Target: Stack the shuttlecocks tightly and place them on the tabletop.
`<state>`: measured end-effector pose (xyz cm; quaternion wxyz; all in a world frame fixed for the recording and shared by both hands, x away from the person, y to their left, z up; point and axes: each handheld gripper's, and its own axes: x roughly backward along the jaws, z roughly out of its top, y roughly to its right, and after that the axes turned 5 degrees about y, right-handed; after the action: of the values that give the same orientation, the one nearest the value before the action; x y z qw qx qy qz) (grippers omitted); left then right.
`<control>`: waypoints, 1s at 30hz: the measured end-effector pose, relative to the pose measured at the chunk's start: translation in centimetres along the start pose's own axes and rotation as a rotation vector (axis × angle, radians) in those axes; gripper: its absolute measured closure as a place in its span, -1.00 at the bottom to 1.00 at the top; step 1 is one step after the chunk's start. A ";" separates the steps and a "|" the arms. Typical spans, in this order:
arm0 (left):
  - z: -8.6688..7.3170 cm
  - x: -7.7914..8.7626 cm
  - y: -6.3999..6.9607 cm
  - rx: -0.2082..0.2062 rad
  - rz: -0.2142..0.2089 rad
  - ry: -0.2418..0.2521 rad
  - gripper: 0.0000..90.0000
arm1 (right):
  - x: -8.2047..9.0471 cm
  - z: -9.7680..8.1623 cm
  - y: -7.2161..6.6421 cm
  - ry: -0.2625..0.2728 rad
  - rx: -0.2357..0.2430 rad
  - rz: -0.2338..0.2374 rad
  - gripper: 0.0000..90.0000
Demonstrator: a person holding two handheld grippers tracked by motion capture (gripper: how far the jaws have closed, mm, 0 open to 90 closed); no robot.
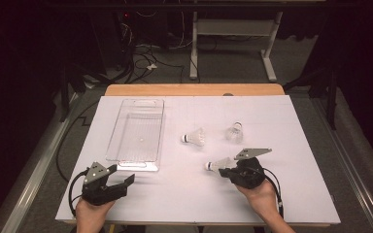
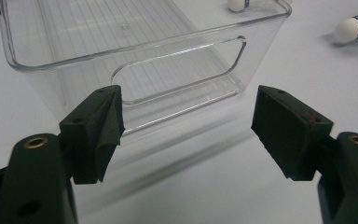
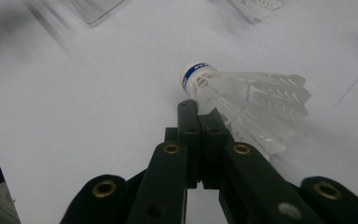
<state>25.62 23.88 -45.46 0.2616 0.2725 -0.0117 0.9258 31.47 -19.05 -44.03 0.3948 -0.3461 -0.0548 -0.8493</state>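
Note:
A clear plastic bin lies lengthwise on the left half of the white sheet, with nothing in it. My left gripper rests just in front of its near end, open, jaws facing the handle cut-out of the bin; my left gripper holds nothing. My right gripper is shut on the feather skirt of a white shuttlecock, whose cork points left. In the right gripper view, that shuttlecock sticks out past my right gripper. Two more shuttlecocks lie mid-table.
The white sheet covers a wooden table whose far edge shows. Beyond it are floor cables and a metal desk frame. A loose shuttlecock lies right of the bin in the left gripper view.

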 end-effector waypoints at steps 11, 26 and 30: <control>0.0 0.0 -0.1 -0.001 0.006 0.001 -0.42 | 0.5 0.8 0.6 0.007 -0.001 -0.011 1.00; 0.0 0.0 -0.1 -0.003 0.005 0.000 -0.42 | 0.4 1.7 1.8 0.014 -0.011 -0.029 1.00; 0.0 0.0 -0.2 -0.001 0.006 0.000 -0.42 | 0.3 2.1 2.0 0.011 -0.011 -0.032 1.00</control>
<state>25.69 24.05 -45.45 0.2591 0.2722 -0.0128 0.9266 33.86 -19.88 -42.64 0.3795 -0.3424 -0.0536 -0.8578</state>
